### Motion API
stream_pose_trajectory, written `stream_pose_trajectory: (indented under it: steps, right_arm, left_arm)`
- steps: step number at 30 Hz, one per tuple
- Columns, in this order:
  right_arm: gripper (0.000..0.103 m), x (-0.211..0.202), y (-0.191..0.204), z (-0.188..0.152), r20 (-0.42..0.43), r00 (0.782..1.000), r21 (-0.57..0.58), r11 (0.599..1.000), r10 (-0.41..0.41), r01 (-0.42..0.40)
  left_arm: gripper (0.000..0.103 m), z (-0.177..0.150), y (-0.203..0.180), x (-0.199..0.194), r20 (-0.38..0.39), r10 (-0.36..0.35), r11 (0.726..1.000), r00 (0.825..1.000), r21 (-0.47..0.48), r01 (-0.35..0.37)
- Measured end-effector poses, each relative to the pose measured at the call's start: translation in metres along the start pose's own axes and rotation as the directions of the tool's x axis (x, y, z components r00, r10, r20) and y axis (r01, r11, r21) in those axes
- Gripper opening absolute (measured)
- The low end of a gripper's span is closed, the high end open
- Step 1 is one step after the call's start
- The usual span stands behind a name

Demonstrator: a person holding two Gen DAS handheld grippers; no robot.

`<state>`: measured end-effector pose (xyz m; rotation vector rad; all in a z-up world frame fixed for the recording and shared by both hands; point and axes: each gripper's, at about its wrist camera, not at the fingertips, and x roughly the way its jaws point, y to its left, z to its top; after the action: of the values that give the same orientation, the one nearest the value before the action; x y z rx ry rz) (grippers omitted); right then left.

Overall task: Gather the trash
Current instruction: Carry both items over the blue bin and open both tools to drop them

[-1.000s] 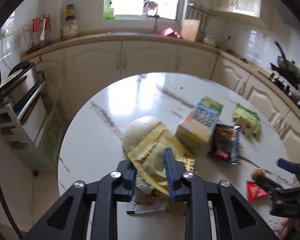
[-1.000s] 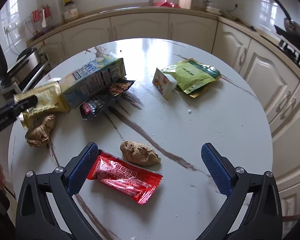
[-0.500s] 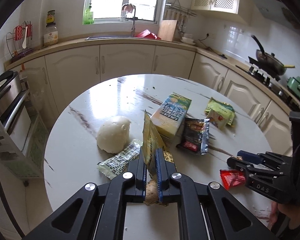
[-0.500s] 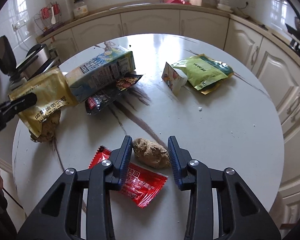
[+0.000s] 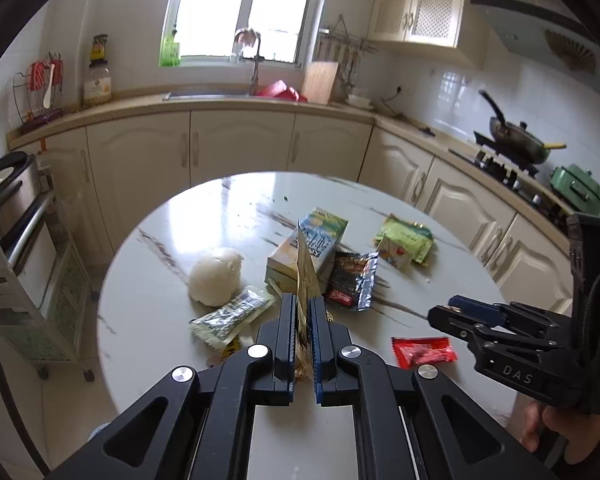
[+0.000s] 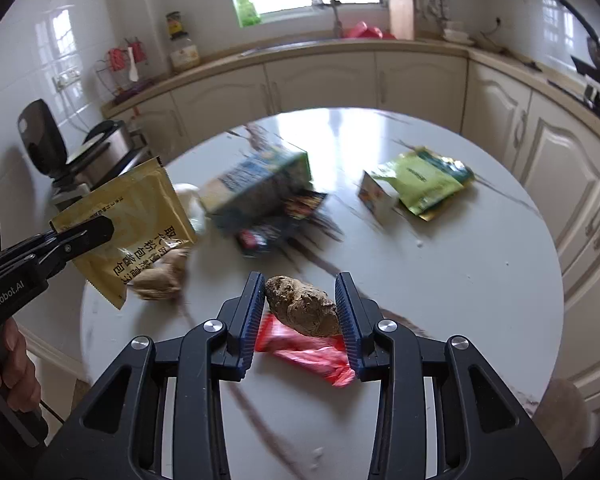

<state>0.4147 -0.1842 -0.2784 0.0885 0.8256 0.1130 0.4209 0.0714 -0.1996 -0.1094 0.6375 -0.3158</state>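
Observation:
My left gripper (image 5: 302, 312) is shut on a yellow foil packet (image 5: 306, 276), held edge-on above the round marble table (image 5: 180, 240); the packet also shows in the right wrist view (image 6: 132, 216). My right gripper (image 6: 300, 292) is shut on a brown lump (image 6: 302, 306) and holds it above a red wrapper (image 6: 308, 354) that lies on the table. The right gripper also shows in the left wrist view (image 5: 452, 314), above the red wrapper (image 5: 422, 350).
On the table lie a blue-green carton (image 5: 308, 248), a black snack packet (image 5: 352, 280), a green packet (image 5: 406, 236), a white lump (image 5: 216, 276), a pale green-printed wrapper (image 5: 232, 320) and a second brown lump (image 6: 160, 274). Kitchen cabinets (image 5: 240, 148) curve behind.
My left gripper shut on the yellow packet and lifted it off the table. My right gripper closed around the brown lump and raised it above the red wrapper.

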Motion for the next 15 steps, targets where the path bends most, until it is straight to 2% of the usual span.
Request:
stream_pose_trajectory:
  steps: [4, 7, 11, 15]
  right_arm:
    - [0.035, -0.016, 0.031, 0.004, 0.029, 0.998, -0.029, 0.998, 0.064, -0.063]
    - [0.035, -0.024, 0.063, 0.006, 0.040, 0.991, -0.067, 0.990, 0.125, -0.123]
    - [0.035, -0.023, 0.112, 0.003, 0.023, 0.978, -0.119, 0.971, 0.209, -0.205]
    - [0.035, -0.010, 0.175, -0.006, -0.033, 0.953, -0.187, 0.935, 0.302, -0.303]
  left_arm:
    - [0.003, -0.016, 0.022, -0.046, 0.044, 0.033, 0.999, 0.998, -0.036, -0.032]
    - [0.003, -0.037, 0.048, -0.082, 0.058, 0.089, 0.993, 0.994, -0.078, -0.085]
    - [0.003, -0.075, 0.090, -0.128, 0.053, 0.196, 0.972, 0.979, -0.140, -0.187]
    - [0.003, -0.120, 0.139, -0.161, 0.002, 0.291, 0.934, 0.957, -0.216, -0.284]
